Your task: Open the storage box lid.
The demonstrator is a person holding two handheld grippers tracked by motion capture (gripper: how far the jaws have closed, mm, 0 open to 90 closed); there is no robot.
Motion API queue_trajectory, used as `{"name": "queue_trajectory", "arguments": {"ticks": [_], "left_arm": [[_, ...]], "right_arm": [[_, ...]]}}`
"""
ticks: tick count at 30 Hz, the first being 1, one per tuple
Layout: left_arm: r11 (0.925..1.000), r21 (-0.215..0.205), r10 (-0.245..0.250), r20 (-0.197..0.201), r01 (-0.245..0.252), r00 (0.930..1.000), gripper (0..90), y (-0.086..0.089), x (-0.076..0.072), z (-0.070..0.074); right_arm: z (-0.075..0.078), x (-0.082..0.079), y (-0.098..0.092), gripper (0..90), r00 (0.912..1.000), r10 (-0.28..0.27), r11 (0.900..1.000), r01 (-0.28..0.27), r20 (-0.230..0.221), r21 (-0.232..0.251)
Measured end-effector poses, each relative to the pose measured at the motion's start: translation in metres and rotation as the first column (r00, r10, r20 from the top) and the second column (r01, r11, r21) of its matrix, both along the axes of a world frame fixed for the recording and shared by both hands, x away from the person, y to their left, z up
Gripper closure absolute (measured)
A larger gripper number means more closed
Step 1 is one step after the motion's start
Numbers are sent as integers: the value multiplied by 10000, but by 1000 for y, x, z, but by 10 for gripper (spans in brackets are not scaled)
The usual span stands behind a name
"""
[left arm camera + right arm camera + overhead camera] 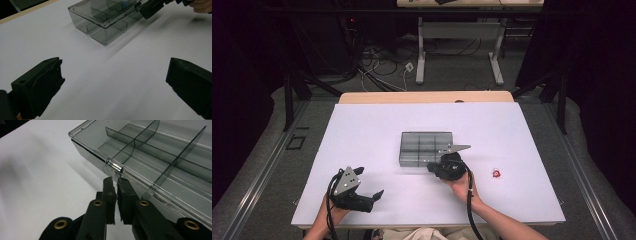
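**Right gripper closed at the latch of a clear divided box; left gripper open, idle**

A smoky transparent compartment box (426, 148) sits near the middle of the white table (362, 135), lid down, inner dividers visible through the plastic. In the right gripper view the box (160, 157) runs diagonally across the upper right, with a small clear latch (114, 166) on its front edge.

The right gripper (438, 167), held in the person's right hand (460, 187), sits at the box's near right edge. In its own view the right gripper (115, 185) has its jaws nearly together, a thin slit between them, tips just below the latch, very close to it; actual contact cannot be told. Nothing is seen clamped between the jaws.

The left gripper (369, 192) rests low over the table at near left, well apart from the box. In its own view the left gripper (113, 75) has its jaws spread wide with bare table between, holding nothing; the box (105, 18) lies farther off, with the right gripper's tip (150, 8) at its edge.

A small red object (496, 173) lies on the table right of the right hand, too small to identify.
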State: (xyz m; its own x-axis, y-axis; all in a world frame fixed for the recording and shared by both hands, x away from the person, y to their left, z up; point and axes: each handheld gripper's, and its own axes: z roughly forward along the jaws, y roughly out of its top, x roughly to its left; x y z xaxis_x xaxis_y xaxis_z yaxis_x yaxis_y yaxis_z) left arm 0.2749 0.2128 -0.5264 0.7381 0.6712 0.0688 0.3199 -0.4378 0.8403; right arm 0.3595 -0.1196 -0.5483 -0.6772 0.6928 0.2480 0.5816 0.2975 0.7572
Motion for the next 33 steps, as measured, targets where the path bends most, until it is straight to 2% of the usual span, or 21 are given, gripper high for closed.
{"name": "queue_trajectory", "arguments": {"ticks": [3, 7, 9, 20, 25, 27, 28, 29, 30, 33], "left_arm": [[10000, 8, -15, 6, 15, 10000, 0, 0, 0, 0], [10000, 16, 0, 12, 0, 10000, 0, 0, 0, 0], [10000, 2, -23, 53, 23, 10000, 0, 0, 0, 0], [10000, 9, -33, 53, 33, 10000, 0, 0, 0, 0], [10000, 14, -38, 64, 37, 10000, 0, 0, 0, 0], [10000, -69, 42, 43, -42, 10000, 0, 0, 0, 0], [9999, -85, 69, 16, -69, 10000, 0, 0, 0, 1], [9999, -123, 112, -24, -113, 9999, 0, 0, 1, 1], [9998, -136, 111, -35, -112, 9999, 0, 0, 1, 2], [9997, -168, 199, 141, -196, 9997, 0, -3, 4, 4]], "right_arm": [[1, 0, 0, 855, 10000, 49, 10000, -49, -6, -37], [1, 0, 0, 855, 9999, -22, 9998, 19, 155, 186], [2, -1, 0, 855, 10000, 39, 10000, -39, 61, -16], [3, -1, -1, 852, 9995, -185, 9993, 176, 244, 342], [3, -1, -1, 852, 9995, -183, 9992, 174, 253, 360], [4, -1, -2, 852, 9994, -146, 9994, 136, 310, 322], [4, -1, -2, 852, 9988, -127, 9990, 106, 481, 437], [6, -2, -2, 852, 9993, -155, 9993, 142, 348, 352], [6, -1, -2, 853, 9991, -144, 9992, 129, 398, 366], [6, -1, -2, 853, 9991, -150, 9992, 135, 397, 384]]}}
